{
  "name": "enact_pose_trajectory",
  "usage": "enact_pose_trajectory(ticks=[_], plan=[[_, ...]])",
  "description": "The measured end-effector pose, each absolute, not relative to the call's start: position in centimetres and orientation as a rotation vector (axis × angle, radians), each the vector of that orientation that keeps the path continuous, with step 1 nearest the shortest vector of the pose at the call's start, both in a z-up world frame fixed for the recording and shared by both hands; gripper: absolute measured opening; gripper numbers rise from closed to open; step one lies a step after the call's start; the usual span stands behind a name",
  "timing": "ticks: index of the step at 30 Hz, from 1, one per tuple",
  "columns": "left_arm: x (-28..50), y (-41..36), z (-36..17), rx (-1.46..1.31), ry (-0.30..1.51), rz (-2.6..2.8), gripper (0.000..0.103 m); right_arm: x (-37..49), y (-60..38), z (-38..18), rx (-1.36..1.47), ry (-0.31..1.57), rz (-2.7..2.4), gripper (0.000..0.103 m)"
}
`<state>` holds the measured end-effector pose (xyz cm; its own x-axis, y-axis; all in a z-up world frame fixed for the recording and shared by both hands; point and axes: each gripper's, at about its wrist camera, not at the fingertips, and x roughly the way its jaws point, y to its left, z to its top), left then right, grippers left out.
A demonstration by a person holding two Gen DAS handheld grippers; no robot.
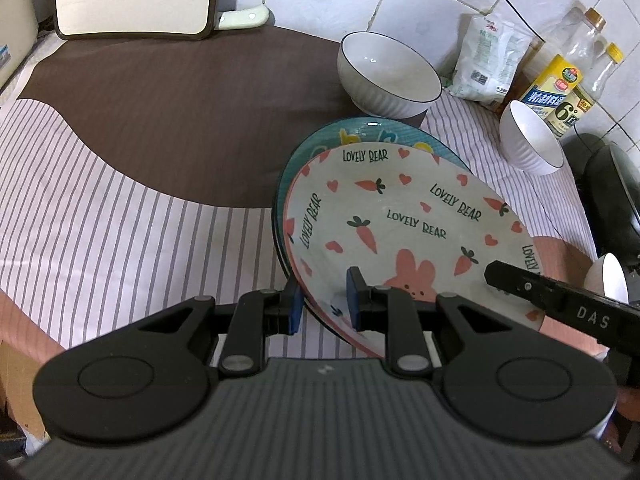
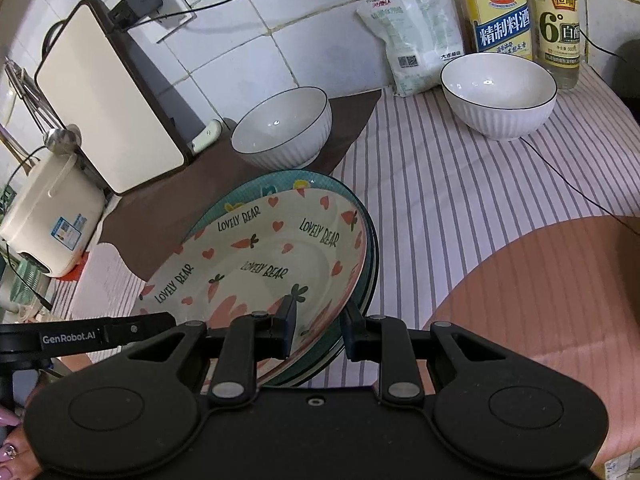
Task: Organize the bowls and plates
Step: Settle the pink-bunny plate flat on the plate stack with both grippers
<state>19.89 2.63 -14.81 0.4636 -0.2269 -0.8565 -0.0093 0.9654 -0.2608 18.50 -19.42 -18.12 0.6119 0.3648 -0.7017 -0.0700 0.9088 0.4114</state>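
Both claws pinch the two stacked plates: the left claw (image 1: 323, 300) grips the bunny plate (image 1: 400, 216) rim, the right claw (image 2: 319, 334) the opposite rim. Next, carry them together. Bowls (image 2: 282, 128) wait at 12 o'clock.
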Motion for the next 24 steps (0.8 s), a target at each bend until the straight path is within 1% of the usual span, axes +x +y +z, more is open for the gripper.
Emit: enact_pose_trajectory(ticks=[4, 9, 14, 20, 24], plan=[[19.9, 2.2, -14.8, -0.226, 1.089, -0.119, 0.022, 18.6, -18.4, -17.6, 0.284, 0.892, 0.232, 0.028], [20.2, 2.5, -15.2, -0.256, 1.124, -0.104, 0.022, 18.8, -17.9, -17.5, 0.25, 0.925, 0.21, 0.029], [20.4, 2.2, -15.6, -0.269, 1.162, -0.081, 0.022, 19.0, -16.9, -17.5, 0.187, 0.962, 0.181, 0.036], [20.7, 1.8, -15.8, -0.252, 1.188, -0.073, 0.023, 19.2, -16.9, -17.9, 0.192, 0.973, 0.181, 0.039], [20.7, 1.3, -15.7, -0.21, 1.199, -0.073, 0.024, 19.3, -17.1, -18.3, 0.183, 0.961, 0.195, 0.039]])
